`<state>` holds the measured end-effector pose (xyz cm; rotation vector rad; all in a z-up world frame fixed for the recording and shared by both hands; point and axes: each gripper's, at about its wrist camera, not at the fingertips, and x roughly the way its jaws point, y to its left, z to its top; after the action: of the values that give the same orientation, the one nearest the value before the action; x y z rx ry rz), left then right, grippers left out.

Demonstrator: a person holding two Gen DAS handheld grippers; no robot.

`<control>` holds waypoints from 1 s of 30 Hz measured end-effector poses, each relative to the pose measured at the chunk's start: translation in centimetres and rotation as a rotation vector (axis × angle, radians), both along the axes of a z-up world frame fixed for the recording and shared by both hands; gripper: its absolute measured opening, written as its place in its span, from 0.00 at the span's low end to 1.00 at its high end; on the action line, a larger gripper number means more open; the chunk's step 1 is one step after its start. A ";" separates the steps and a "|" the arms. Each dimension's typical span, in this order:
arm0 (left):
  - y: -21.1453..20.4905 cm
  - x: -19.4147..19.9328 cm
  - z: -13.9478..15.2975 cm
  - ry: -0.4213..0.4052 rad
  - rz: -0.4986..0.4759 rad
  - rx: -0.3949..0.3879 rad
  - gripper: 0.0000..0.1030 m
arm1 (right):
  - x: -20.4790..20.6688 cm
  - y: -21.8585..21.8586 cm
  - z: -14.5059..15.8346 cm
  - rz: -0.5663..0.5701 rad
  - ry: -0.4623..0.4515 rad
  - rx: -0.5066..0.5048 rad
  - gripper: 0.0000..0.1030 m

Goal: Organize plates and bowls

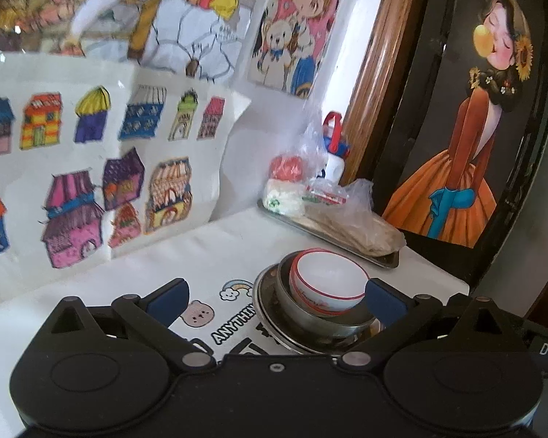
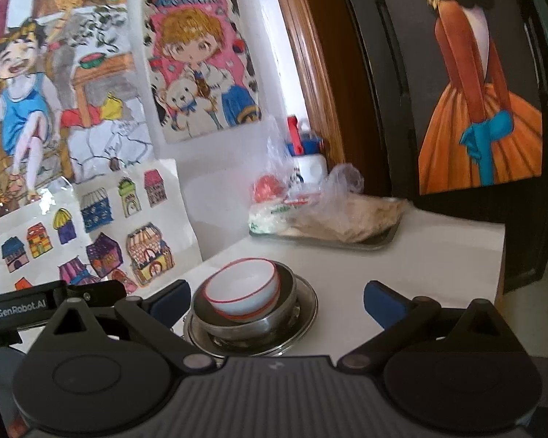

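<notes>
A white tabletop [image 2: 438, 255] carries the finished stack: white bowl [image 2: 243, 290] in steel bowl [image 2: 252, 323] on steel plate [image 2: 307, 310]. Left gripper [image 1: 274, 299] and right gripper [image 2: 276, 301] stand fully open, holding nothing. Stacking appears complete; the next move is probably a clear retreat.

White table [image 2: 438, 255]: steel plate [image 2: 307, 314], tray [image 2: 383, 242]

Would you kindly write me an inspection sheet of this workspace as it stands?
Surface: white table, printed cloth at the near side.
Job's things: white red-rimmed bowl tilted inside a steel bowl, both on a steel plate.
Clutter: metal tray at the back with plastic-bagged food; a white bottle behind.
Grippers: left gripper and right gripper both open, fingers empty.
Cables: nothing seen.
Surroundings: children's drawings on the wall, wooden frame, dark panel with a painted figure.
</notes>
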<state>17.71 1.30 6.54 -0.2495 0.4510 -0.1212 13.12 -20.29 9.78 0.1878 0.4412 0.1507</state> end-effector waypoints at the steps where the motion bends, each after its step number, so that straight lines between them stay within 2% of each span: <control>1: 0.1 -0.4 0.1 -0.010 0.003 0.006 0.99 | -0.4 0.1 0.1 -0.001 -0.009 -0.004 1.00; 14: 0.9 -6.5 -0.2 -0.101 0.039 0.114 0.99 | -6.0 1.7 0.5 -0.039 -0.078 -0.040 1.00; 30: 1.8 -10.9 -1.7 -0.118 0.052 0.145 0.99 | -10.3 2.6 -1.0 -0.067 -0.080 -0.059 1.00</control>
<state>6.79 3.07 4.80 -0.1103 0.3343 -0.0519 2.86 -17.73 8.83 0.1378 0.3586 0.0786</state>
